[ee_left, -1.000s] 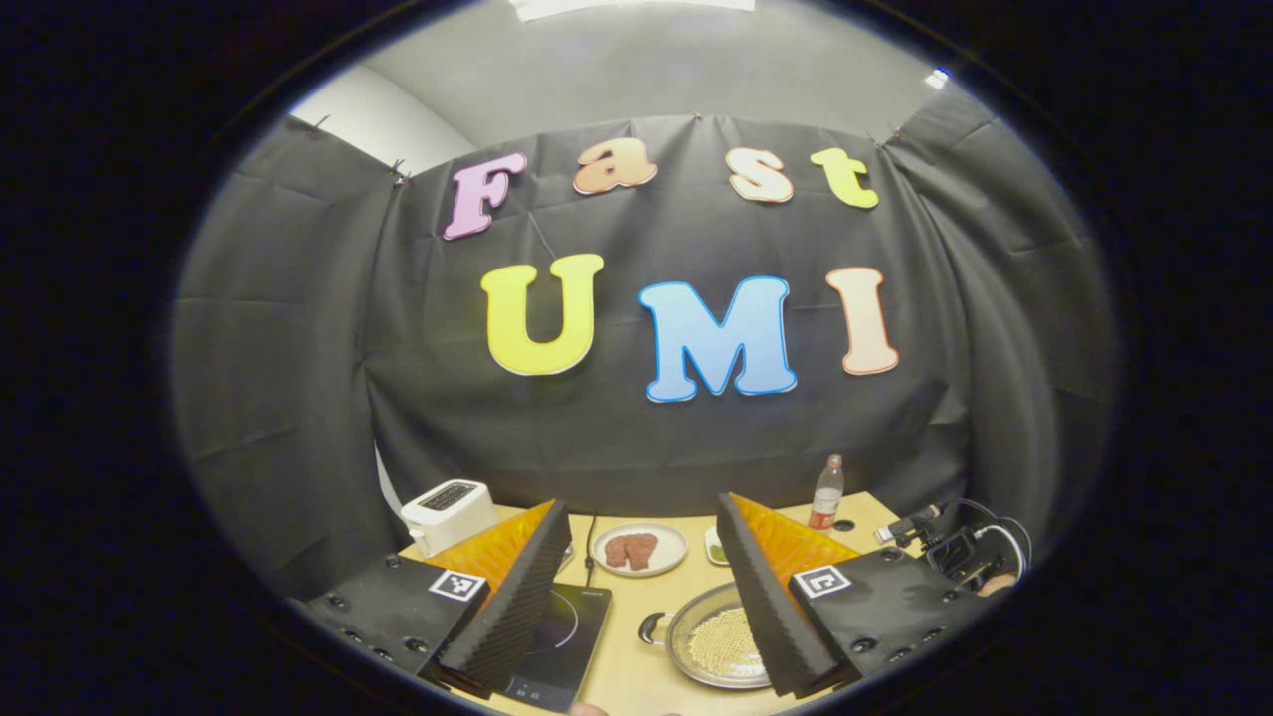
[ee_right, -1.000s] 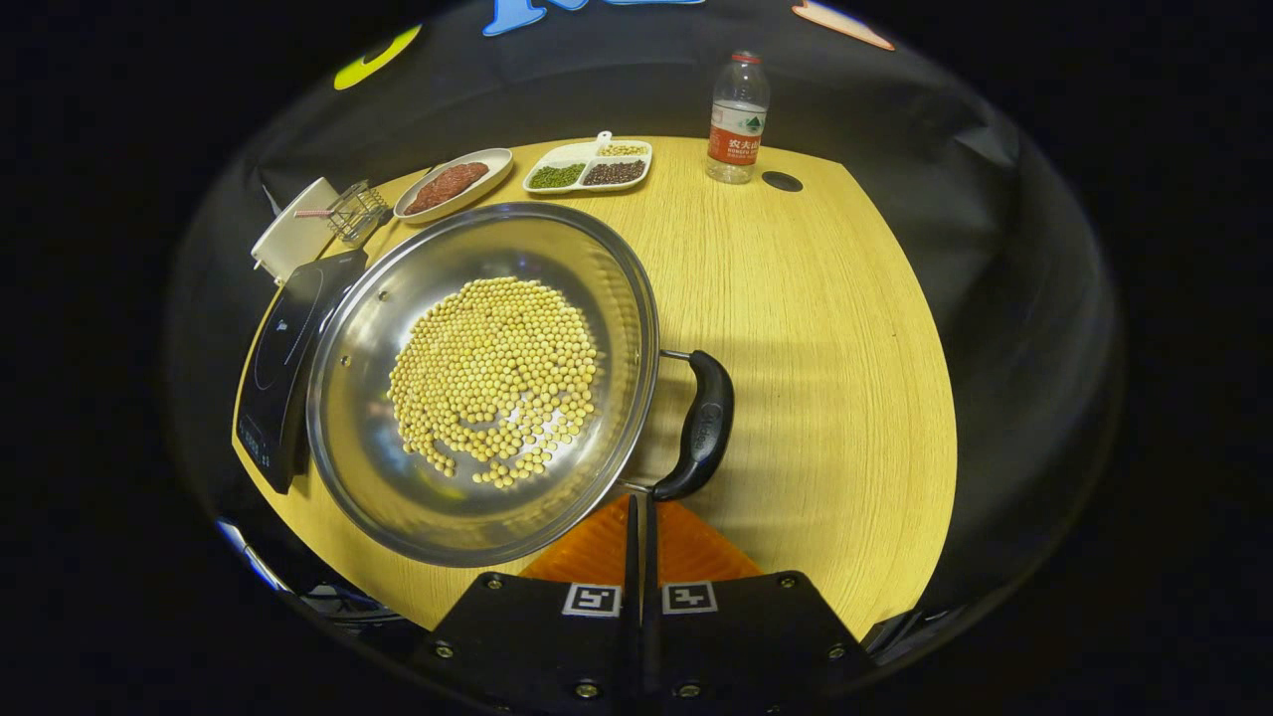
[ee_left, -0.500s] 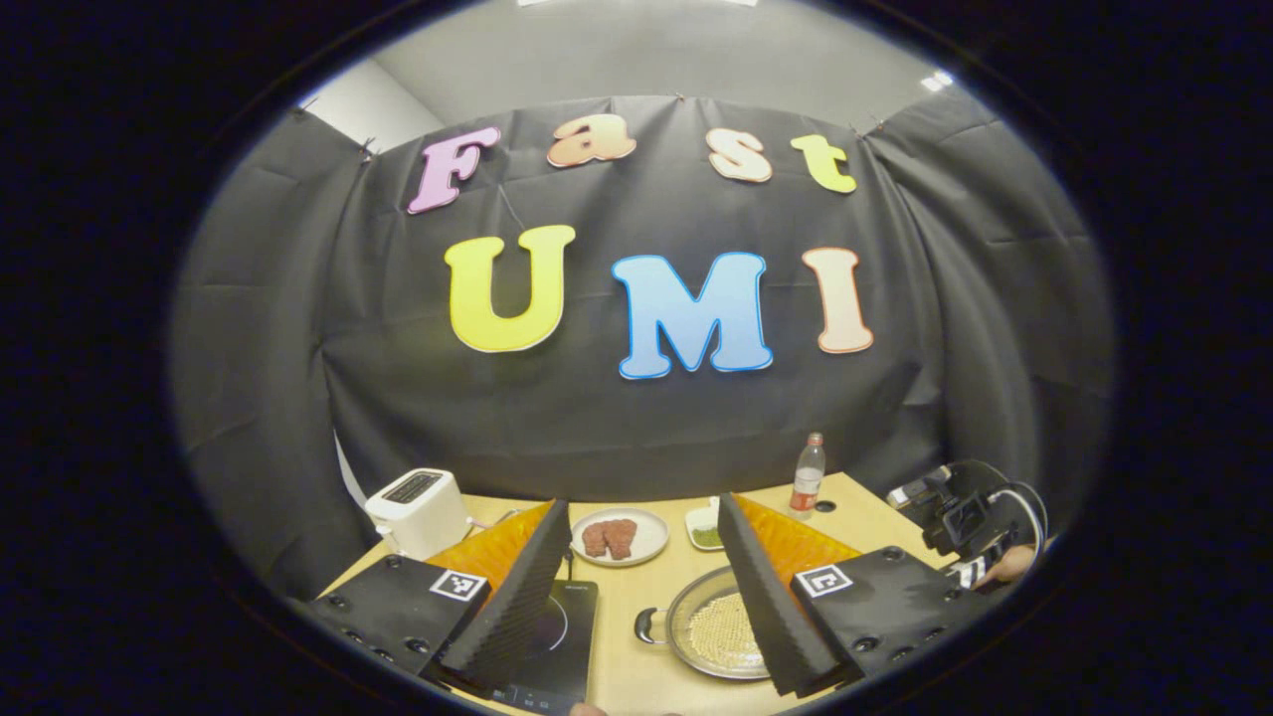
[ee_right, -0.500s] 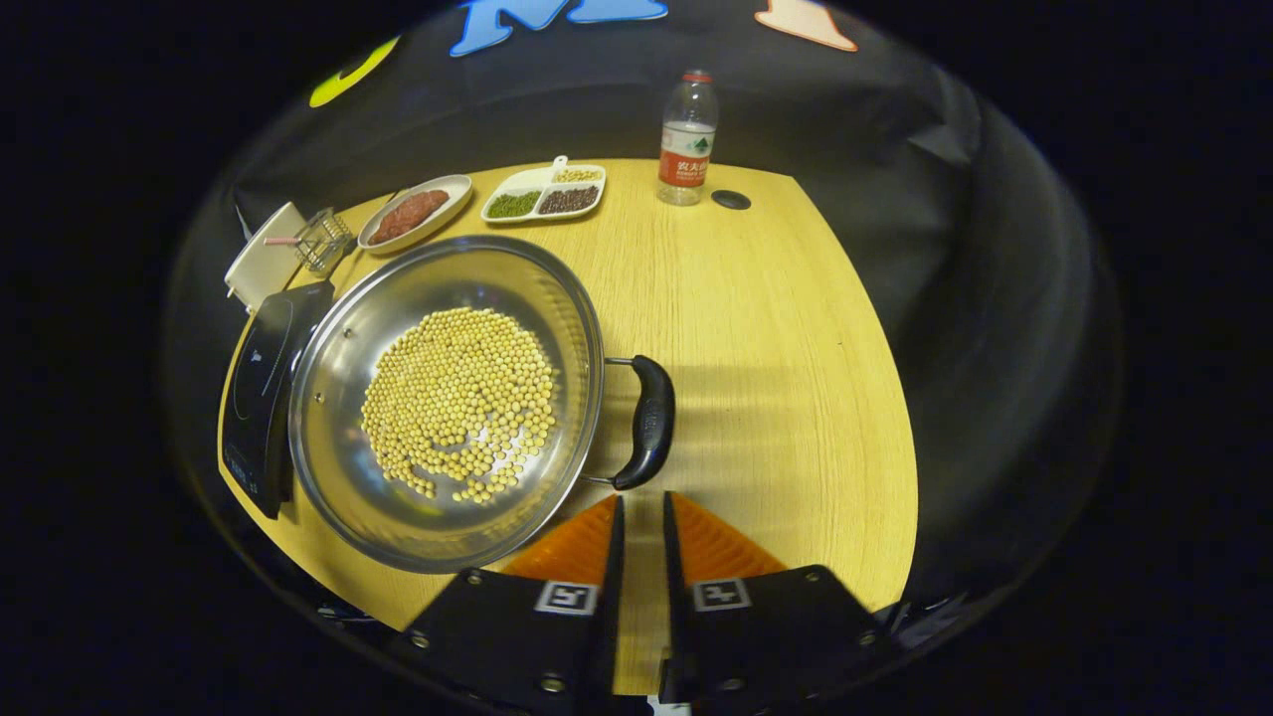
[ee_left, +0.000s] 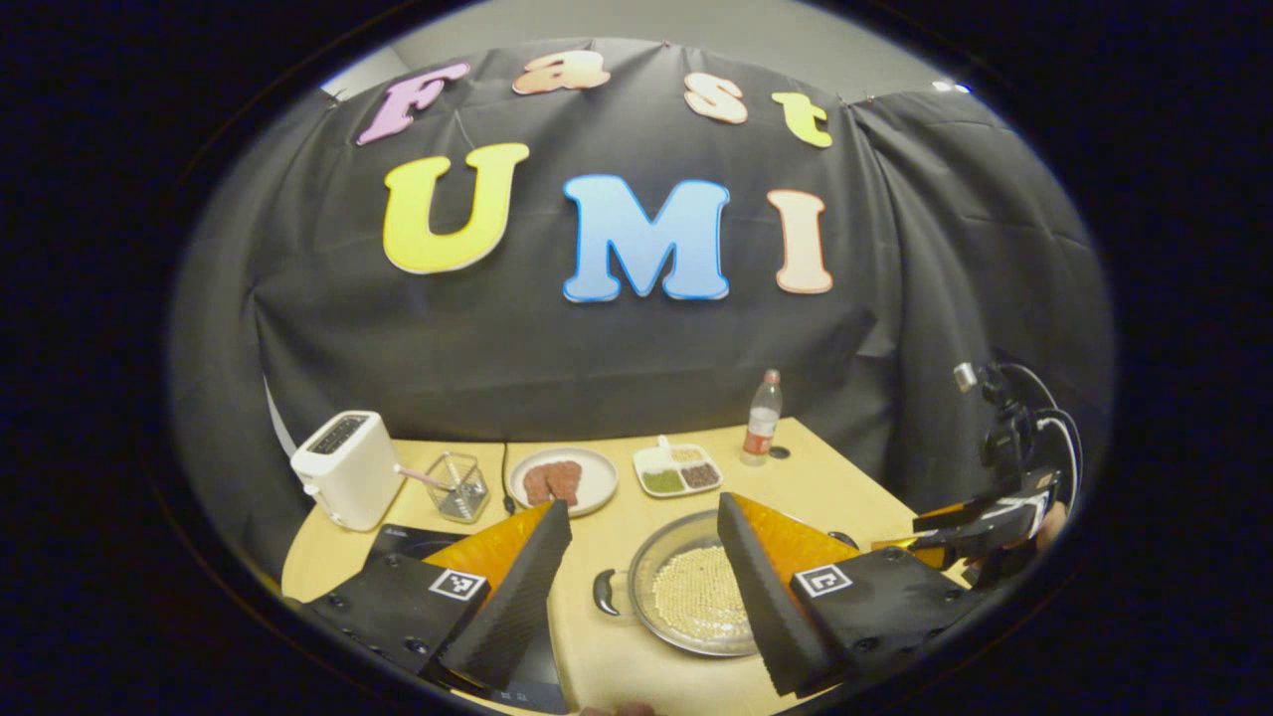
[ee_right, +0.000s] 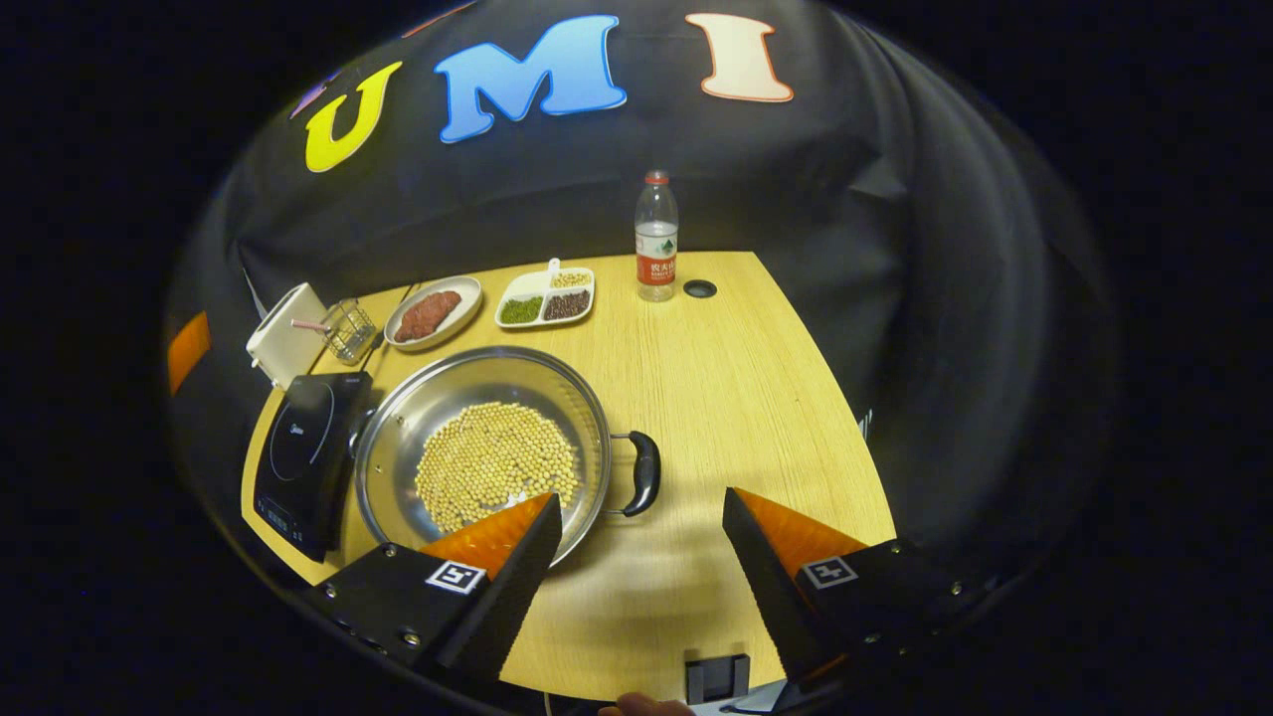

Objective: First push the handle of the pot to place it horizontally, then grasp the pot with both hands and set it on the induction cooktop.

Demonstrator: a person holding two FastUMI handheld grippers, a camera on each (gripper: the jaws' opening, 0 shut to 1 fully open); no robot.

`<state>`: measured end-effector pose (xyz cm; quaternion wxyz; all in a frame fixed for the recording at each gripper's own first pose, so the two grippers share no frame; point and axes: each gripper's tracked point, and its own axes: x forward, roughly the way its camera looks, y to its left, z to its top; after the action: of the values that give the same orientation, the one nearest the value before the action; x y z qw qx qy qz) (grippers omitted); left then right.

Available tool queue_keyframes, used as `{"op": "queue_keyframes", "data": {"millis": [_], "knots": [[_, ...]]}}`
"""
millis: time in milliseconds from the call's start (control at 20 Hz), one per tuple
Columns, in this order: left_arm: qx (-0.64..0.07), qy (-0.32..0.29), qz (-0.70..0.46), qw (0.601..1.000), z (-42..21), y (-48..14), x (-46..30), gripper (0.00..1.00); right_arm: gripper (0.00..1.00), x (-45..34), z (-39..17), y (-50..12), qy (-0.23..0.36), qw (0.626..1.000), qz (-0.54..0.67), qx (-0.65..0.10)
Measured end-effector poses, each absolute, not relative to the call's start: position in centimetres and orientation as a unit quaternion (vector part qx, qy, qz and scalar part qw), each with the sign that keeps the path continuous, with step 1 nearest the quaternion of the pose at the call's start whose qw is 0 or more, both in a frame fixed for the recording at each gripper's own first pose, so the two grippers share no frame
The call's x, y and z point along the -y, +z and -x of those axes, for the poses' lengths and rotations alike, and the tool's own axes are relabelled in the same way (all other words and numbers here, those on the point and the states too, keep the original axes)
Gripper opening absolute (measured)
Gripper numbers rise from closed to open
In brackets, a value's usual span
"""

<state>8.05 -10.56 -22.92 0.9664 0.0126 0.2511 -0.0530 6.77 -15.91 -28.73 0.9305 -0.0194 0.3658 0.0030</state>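
A shiny steel pot (ee_right: 467,398) holding yellow beans (ee_right: 495,463) stands on the wooden table (ee_right: 736,398), with one black side handle (ee_right: 646,472) on its right and the other (ee_left: 604,592) on its left. The black induction cooktop (ee_right: 303,447) lies just left of the pot. My right gripper (ee_right: 636,532) hovers open above the table's near edge, back from the right handle and holding nothing. My left gripper (ee_left: 641,547) is open high above the table, framing the pot (ee_left: 651,557) and its beans (ee_left: 696,597) from afar. The other gripper (ee_left: 995,517) shows at the right edge of the left gripper view.
At the back of the table stand a white toaster (ee_left: 343,467), a wire basket (ee_left: 459,487), a plate of red meat (ee_right: 433,310), a divided dish of beans (ee_right: 545,298) and a water bottle (ee_right: 655,239). A small dark hole (ee_right: 700,288) lies by the bottle. Black cloth walls surround the table.
My right gripper went from shut by the pot's right handle to wide open and pulled back and up. The left gripper tilted down, bringing more of the table into view.
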Motion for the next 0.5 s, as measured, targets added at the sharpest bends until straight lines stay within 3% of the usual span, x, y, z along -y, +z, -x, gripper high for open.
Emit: {"op": "queue_keyframes", "data": {"millis": [250,300,350,500], "knots": [[-0.302,-0.075,-0.012,0.950,-8.4,-28.0,10.9,0.97,1.00,14.1,-7.4,-28.1,0.016,0.940,-0.005,-0.341],[-0.310,-0.076,-0.011,0.948,-8.7,-28.9,10.8,0.97,0.95,13.9,-7.6,-28.2,0.018,0.941,-0.006,-0.338],[-0.316,-0.075,-0.010,0.946,-8.6,-29.7,10.8,0.97,1.00,14.0,-7.7,-28.6,0.018,0.940,-0.004,-0.340],[-0.337,-0.067,-0.008,0.939,-9.2,-32.5,9.8,0.97,1.00,13.9,-8.2,-29.6,0.015,0.936,-0.011,-0.351]]}}
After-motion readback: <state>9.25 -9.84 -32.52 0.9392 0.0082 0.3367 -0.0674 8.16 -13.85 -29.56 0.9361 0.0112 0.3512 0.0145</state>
